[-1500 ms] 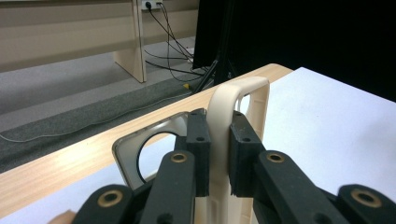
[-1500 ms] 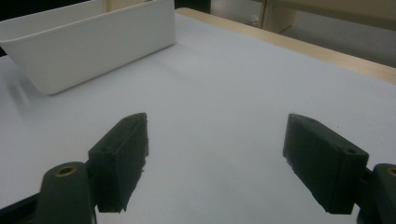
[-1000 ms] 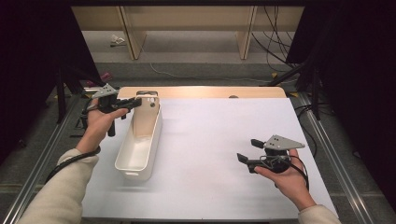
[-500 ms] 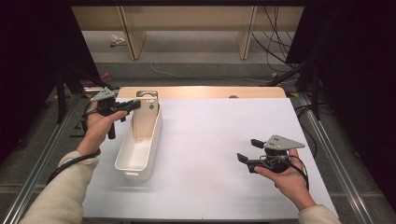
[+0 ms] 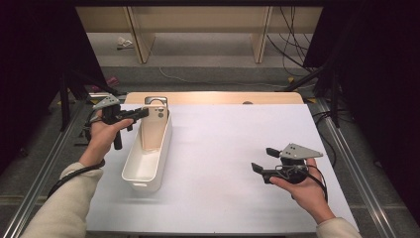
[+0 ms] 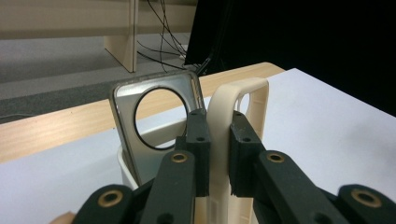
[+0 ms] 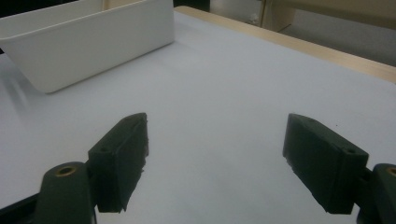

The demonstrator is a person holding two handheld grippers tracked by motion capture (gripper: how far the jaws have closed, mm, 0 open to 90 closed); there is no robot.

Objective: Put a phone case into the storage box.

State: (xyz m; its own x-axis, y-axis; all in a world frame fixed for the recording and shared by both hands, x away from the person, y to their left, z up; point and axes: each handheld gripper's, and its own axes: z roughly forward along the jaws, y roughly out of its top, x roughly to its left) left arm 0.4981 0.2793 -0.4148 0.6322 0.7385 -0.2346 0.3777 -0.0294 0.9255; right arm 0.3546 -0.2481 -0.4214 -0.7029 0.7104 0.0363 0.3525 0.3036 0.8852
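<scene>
**Cream case pinched at the far end of the bin, with a loose neighbour beside it**

The cream phone case (image 6: 233, 140) stands upright at the far end of the white bin (image 5: 148, 171), which sits on the left of the bench (image 5: 237, 148). The left gripper (image 5: 141, 113) has its jaws nearly closed, clamped on the case's thin edge. Just beside it, a silver-rimmed case (image 6: 154, 116) with a round cut-out leans inside the same bin.

My judgement: the hold is on a narrow, slick rim, so the cream case could twist or slip out if it is lifted at an angle. The silver-rimmed case stands so near that a sideways pull might drag or topple it. The light bin could also rise or skid if the case catches on its wall, since nothing steadies it.

The right gripper (image 5: 263, 161) hovers over the bench's bare right side, well apart from the bin, jaws wide open and empty.

The left gripper view shows the pads squeezing the cream rim and the gap to the silver-rimmed case; the high view blurs both into one shape, yet it gives the layout of bin and hands.
</scene>
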